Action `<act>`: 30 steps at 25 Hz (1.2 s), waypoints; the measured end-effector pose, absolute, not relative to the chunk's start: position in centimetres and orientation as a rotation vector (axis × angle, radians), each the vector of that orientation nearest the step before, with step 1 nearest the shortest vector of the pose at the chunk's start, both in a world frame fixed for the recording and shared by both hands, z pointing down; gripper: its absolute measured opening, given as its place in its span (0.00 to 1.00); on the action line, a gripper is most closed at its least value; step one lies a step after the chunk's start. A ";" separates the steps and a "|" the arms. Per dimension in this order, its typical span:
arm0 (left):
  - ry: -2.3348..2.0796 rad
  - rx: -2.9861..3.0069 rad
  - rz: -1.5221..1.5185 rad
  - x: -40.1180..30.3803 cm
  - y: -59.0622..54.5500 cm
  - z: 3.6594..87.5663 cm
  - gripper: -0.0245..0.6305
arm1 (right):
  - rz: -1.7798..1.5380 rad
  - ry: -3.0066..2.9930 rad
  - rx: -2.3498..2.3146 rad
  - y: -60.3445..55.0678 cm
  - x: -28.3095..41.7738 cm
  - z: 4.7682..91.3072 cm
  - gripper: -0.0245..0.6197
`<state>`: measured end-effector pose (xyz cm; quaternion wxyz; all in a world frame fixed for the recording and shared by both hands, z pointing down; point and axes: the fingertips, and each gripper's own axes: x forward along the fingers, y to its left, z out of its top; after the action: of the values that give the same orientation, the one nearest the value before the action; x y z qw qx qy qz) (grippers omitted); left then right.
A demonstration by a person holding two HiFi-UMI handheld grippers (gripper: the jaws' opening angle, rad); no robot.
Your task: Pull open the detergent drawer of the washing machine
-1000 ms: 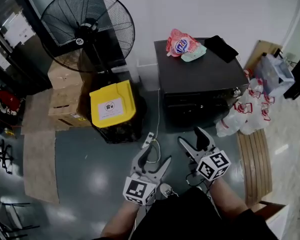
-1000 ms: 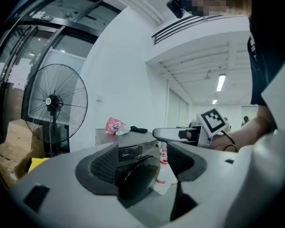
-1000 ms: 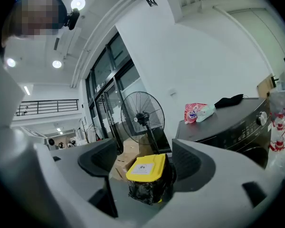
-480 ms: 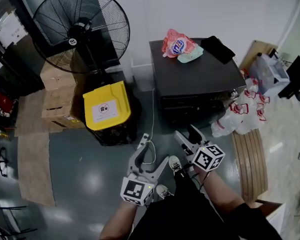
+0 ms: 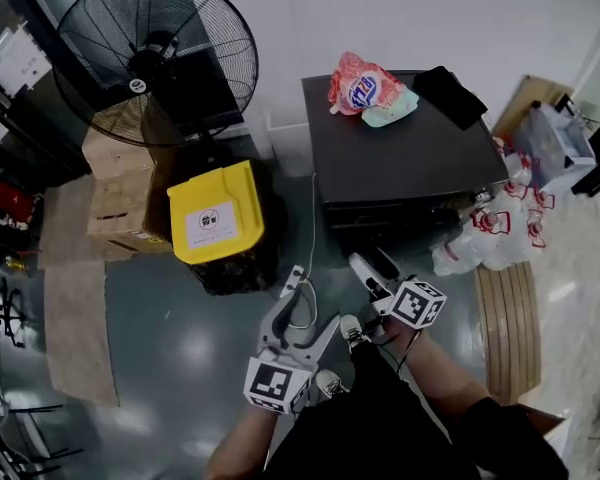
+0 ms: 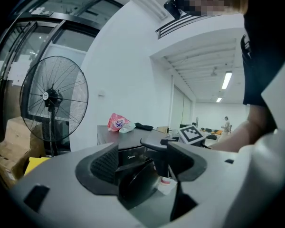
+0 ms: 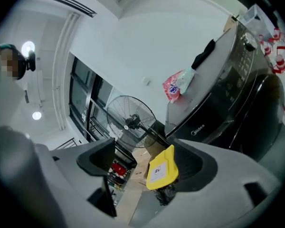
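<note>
This is looking like a work room or store room, not a home. A washing machine (image 5: 405, 153) is standing alone by a white wall (image 5: 450, 13) on a shiny grey floor (image 5: 180, 348). A big fan (image 5: 150, 58), cardboard boxes (image 5: 115, 203), a yellow bin (image 5: 212, 213) and plastic bags (image 5: 485, 233) are sitting around it. Long lights (image 6: 226, 80) are shining far off.
</note>
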<state>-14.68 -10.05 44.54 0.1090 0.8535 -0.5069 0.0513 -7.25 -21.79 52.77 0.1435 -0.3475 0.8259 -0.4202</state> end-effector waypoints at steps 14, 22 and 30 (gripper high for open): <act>-1.459 2.455 0.186 -12.7 -16.7 48.0 0.48 | -1.603 2.039 -0.955 -29.6 -6.4 61.3 0.70; -1.444 2.425 0.200 -12.3 -19.4 49.7 0.48 | -1.714 1.912 -0.994 -32.5 -5.3 65.1 0.79; -1.426 2.410 0.208 -11.9 -21.7 50.7 0.48 | -1.780 1.829 -0.963 -34.8 -5.1 67.6 0.86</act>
<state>-11.91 -21.71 50.73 0.1662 0.8463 -0.5008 0.0729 -5.13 -34.76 67.60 0.2057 -0.3455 0.6562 -0.6386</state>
